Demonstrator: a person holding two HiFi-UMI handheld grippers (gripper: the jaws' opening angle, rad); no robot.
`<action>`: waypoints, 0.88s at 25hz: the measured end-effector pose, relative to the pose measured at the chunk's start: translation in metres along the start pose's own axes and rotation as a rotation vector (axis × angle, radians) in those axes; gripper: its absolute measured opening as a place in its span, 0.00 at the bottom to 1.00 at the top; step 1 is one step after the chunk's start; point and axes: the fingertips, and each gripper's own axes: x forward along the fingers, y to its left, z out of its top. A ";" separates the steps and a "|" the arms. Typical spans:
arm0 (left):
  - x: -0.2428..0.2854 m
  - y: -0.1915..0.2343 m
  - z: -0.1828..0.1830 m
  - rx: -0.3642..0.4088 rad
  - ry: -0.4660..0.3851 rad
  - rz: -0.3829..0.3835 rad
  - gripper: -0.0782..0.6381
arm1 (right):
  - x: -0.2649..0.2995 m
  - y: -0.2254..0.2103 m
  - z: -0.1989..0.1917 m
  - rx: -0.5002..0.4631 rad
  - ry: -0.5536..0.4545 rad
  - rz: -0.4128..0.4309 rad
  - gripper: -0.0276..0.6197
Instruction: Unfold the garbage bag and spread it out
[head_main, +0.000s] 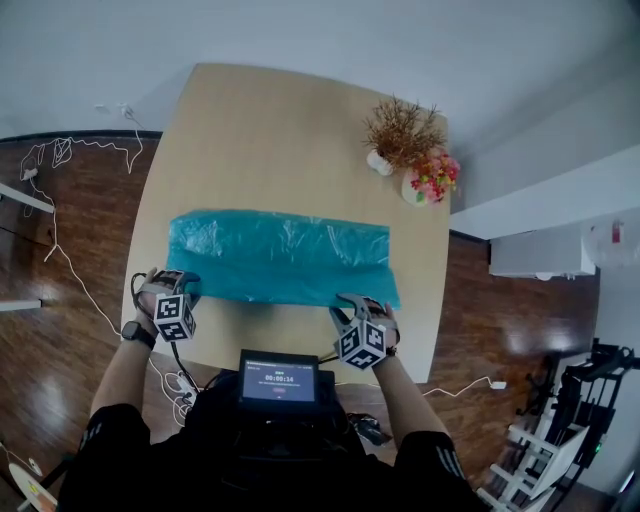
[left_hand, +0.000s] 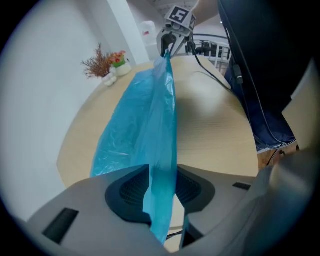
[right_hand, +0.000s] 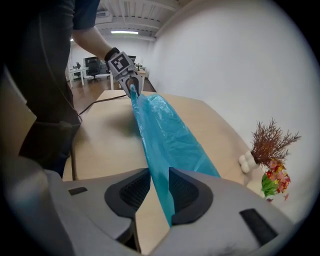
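Observation:
A blue garbage bag (head_main: 280, 255) lies lengthwise as a long strip across the light wooden table (head_main: 250, 130). Its near edge is lifted and stretched taut between my two grippers. My left gripper (head_main: 180, 288) pinches the bag's near left corner; in the left gripper view the bag (left_hand: 145, 115) runs between the pads of the left gripper (left_hand: 161, 187). My right gripper (head_main: 352, 303) pinches the near right corner, and in the right gripper view a fold of the bag (right_hand: 170, 135) sits between the pads of the right gripper (right_hand: 159, 190).
A vase of dried brown twigs (head_main: 400, 135) and a pot of pink flowers (head_main: 432, 178) stand at the table's far right edge. A small screen (head_main: 278, 380) hangs at the person's chest. White cables (head_main: 60, 250) trail over the wooden floor at the left.

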 end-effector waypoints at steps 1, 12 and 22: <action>0.003 -0.006 -0.003 -0.004 0.010 -0.021 0.31 | 0.000 0.006 -0.005 0.013 0.006 0.011 0.25; 0.039 -0.058 -0.014 -0.082 0.043 -0.198 0.38 | 0.030 0.057 -0.071 0.153 0.101 0.164 0.26; 0.039 -0.063 -0.009 -0.143 0.081 -0.356 0.40 | 0.031 0.062 -0.071 0.280 0.094 0.273 0.36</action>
